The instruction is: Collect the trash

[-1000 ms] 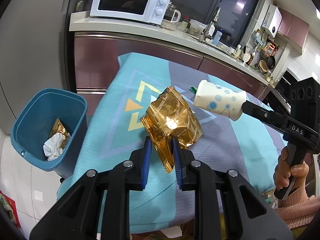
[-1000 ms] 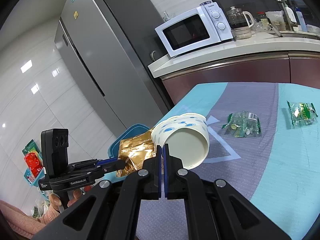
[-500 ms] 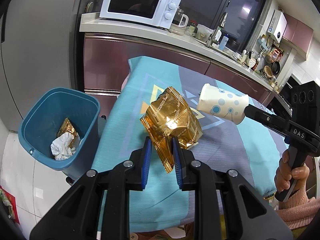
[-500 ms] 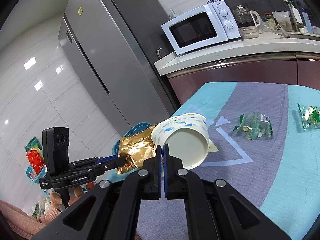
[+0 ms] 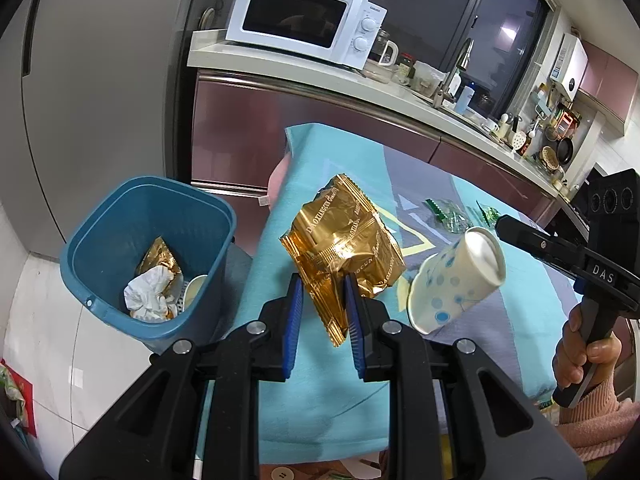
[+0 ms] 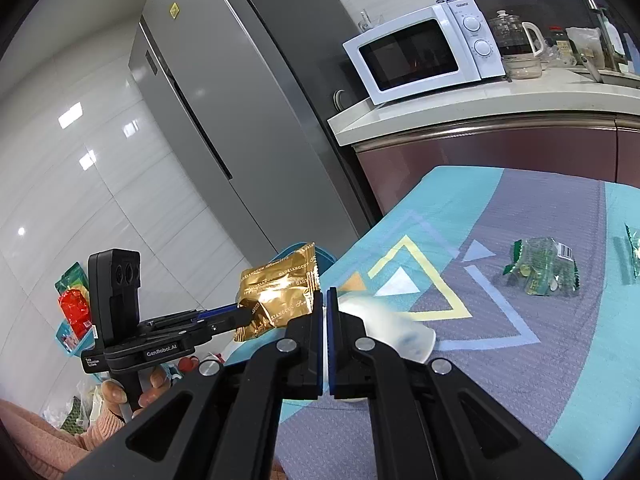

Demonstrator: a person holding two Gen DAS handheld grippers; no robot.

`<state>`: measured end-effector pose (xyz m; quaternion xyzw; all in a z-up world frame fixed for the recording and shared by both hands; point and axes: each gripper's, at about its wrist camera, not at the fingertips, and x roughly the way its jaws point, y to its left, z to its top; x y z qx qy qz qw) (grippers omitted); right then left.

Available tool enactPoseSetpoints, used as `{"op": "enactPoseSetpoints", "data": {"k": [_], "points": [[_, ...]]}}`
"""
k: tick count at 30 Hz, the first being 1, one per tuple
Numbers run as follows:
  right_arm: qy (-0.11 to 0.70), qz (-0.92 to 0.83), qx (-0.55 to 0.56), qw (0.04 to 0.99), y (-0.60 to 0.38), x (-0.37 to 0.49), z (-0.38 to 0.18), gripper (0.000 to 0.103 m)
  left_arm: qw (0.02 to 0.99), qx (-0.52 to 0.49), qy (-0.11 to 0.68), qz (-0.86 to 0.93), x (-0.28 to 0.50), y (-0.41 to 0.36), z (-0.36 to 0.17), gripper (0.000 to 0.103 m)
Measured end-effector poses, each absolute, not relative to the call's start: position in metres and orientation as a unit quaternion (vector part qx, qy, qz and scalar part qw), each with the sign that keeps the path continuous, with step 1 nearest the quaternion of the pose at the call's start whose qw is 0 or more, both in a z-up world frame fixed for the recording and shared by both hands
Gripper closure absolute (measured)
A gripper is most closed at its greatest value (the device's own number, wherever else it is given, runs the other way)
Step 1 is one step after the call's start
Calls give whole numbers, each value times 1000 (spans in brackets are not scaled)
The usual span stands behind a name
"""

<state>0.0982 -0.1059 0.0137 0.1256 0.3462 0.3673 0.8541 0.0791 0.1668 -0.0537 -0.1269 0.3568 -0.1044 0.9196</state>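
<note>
Risk: the gold foil wrapper [image 5: 344, 248] is pinched only at its lower corner by the left claw [image 5: 322, 320] and hangs over the worktop [image 5: 500, 356] edge, beside the blue bin [image 5: 148, 256], not above it; released here, it would likely miss. The right claw [image 6: 324, 344], clenched on the rim of the dotted paper cup [image 5: 456, 280], holds it tilted farther from the bin; a thin rim could slip. Green wrappers [image 6: 540, 268] lie on the worktop, well away from the bin.
</note>
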Motion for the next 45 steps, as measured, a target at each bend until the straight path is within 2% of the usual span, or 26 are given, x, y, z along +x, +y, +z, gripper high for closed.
{"op": "enactPoseSetpoints", "data": {"k": [4, 7, 9, 11, 15, 30, 31, 32, 33, 45], "points": [[352, 355, 126, 857, -109, 99, 13, 102, 919, -130, 358, -104, 80, 172, -57, 81], [359, 340, 131, 859, -116, 102, 11, 97, 918, -132, 358, -105, 80, 172, -59, 81], [365, 327, 134, 861, -121, 103, 8, 84, 918, -134, 359, -105, 80, 173, -60, 81], [369, 316, 133, 864, -124, 104, 5, 74, 917, -134, 360, -106, 81, 172, -61, 81], [371, 310, 135, 865, -127, 104, 3, 69, 917, -134, 361, -107, 82, 172, -63, 81], [376, 290, 149, 867, -150, 99, 1, 68, 916, -133, 362, -110, 81, 168, -64, 81], [378, 284, 151, 868, -155, 97, 0, 65, 917, -133, 361, -110, 81, 167, -64, 81], [379, 278, 152, 870, -159, 97, -1, 56, 916, -133, 361, -110, 82, 167, -64, 81], [380, 272, 155, 871, -164, 97, -2, 55, 916, -133, 361, -111, 82, 167, -65, 81], [403, 257, 170, 862, -184, 84, -15, 55, 914, -133, 364, -121, 86, 160, -67, 81]]}}
